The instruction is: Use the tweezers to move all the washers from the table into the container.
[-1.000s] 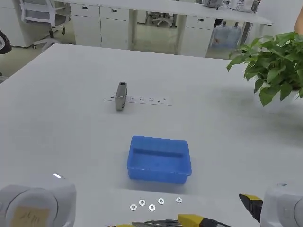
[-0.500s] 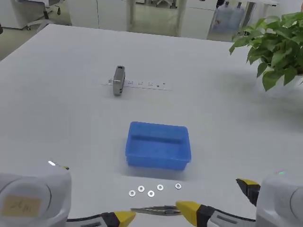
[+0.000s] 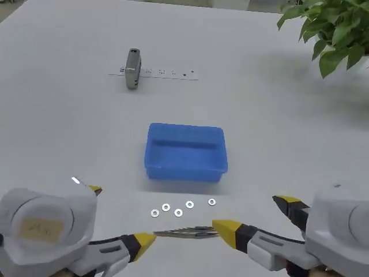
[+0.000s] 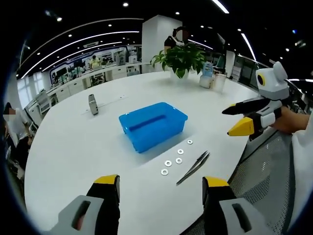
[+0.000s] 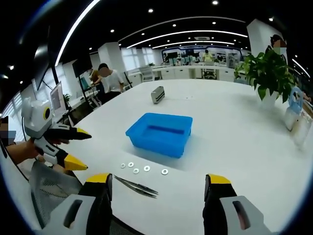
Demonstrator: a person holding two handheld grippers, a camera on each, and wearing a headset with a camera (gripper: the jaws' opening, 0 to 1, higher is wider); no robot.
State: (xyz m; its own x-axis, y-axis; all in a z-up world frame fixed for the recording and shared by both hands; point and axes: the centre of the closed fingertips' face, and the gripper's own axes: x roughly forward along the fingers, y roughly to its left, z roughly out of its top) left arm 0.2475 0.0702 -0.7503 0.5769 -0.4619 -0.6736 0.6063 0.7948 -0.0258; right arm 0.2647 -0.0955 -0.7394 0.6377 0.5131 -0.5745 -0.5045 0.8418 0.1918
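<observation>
The left gripper (image 3: 119,214) and right gripper (image 3: 255,213) are both spread wide, holding nothing. The tweezers (image 3: 187,232) lie flat on the desk (image 3: 69,133) between them, near its front edge. They are slim, dark metal and taper to a fine point. To pick them up well, 1 gripper should probably come in low and close across the middle, leaving the tips free. The 5 washers (image 3: 178,213), small silvery rings, sit in a loose row between the tweezers and the open blue container (image 3: 185,151).
</observation>
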